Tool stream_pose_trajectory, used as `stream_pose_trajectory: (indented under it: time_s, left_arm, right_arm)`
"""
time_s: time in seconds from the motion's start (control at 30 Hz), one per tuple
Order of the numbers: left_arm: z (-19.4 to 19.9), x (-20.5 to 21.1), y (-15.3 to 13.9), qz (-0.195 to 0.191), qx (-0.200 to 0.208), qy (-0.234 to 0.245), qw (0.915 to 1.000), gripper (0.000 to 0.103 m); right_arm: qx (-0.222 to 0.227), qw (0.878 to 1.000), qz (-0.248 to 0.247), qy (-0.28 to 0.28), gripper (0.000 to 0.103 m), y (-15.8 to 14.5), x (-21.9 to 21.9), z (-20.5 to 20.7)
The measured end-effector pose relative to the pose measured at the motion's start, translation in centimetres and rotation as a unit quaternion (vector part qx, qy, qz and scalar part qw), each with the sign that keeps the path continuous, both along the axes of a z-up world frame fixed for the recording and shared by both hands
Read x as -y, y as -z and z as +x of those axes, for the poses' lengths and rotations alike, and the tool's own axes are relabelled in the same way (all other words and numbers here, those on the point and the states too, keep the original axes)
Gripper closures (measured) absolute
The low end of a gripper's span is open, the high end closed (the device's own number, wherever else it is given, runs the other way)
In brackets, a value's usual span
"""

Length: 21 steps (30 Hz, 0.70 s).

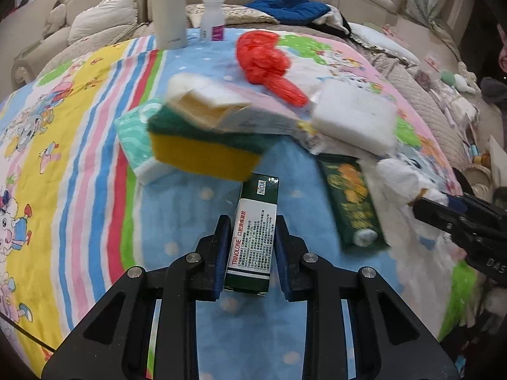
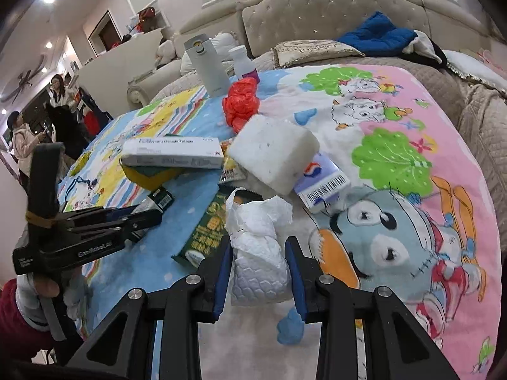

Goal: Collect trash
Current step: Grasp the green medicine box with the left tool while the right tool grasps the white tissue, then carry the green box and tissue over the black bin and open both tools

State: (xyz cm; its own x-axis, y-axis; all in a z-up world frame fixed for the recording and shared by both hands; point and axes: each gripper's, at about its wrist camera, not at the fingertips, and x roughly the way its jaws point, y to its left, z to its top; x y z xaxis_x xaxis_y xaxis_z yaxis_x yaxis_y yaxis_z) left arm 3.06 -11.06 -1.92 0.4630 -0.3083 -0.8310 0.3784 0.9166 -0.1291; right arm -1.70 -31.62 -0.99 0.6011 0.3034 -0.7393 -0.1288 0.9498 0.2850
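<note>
Trash items lie scattered on a cartoon-printed blanket (image 1: 79,145) spread over a bed.

Nearest, the left gripper (image 1: 250,221) is clamped on a green-and-white cardboard carton (image 1: 255,224) printed "TRINOLONE" along its side and "NIDA" on its far end; both blue pads press its long sides. The right gripper (image 2: 258,272) is closed on a crumpled white paper towel wad (image 2: 258,247), pads touching both flanks. A small blue scrap (image 2: 290,327) lies just below its right finger.

Beside the wad lies a dark green foil pouch (image 2: 207,224) with yellow print, not legible.

Further out, a yellow sponge with green scouring face (image 1: 202,145) sits partly on a teal-patterned tissue pack (image 1: 136,136). A white tablet carton (image 2: 172,155), whose print ends in "Tablets", rests on the sponge. A white foam block (image 2: 274,152) overlaps a white barcoded tube (image 2: 323,183).

Beyond these lies a crumpled red plastic bag (image 1: 266,60).

Farthest, a grey-white flask (image 1: 168,9) and a white pill bottle with purple label (image 1: 214,19) stand upright near the beige tufted headboard (image 2: 332,9).
</note>
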Motion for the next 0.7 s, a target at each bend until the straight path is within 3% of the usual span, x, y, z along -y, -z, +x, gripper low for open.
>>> stream_pose_trajectory:
  time_s: [0.23,0.43,0.7]
  left_arm:
    - [-2.3,1.3,-1.1,-0.016,0.002,0.021,0.9996,0.079]
    - [-3.5,2.2,-1.4,-0.020,0.000,0.031,0.9993,0.079]
    - [-4.2,2.9,-1.9,-0.016,0.008,0.032,0.9993,0.079]
  right_arm:
    - [-0.012,1.000,0.006,0.007,0.070,-0.1,0.9,-2.0]
    - [-0.044,0.999,-0.011,0.006,0.069,1.8,0.3,-2.1]
    - [-0.011,1.000,0.000,0.010,0.070,0.9,0.7,-2.7]
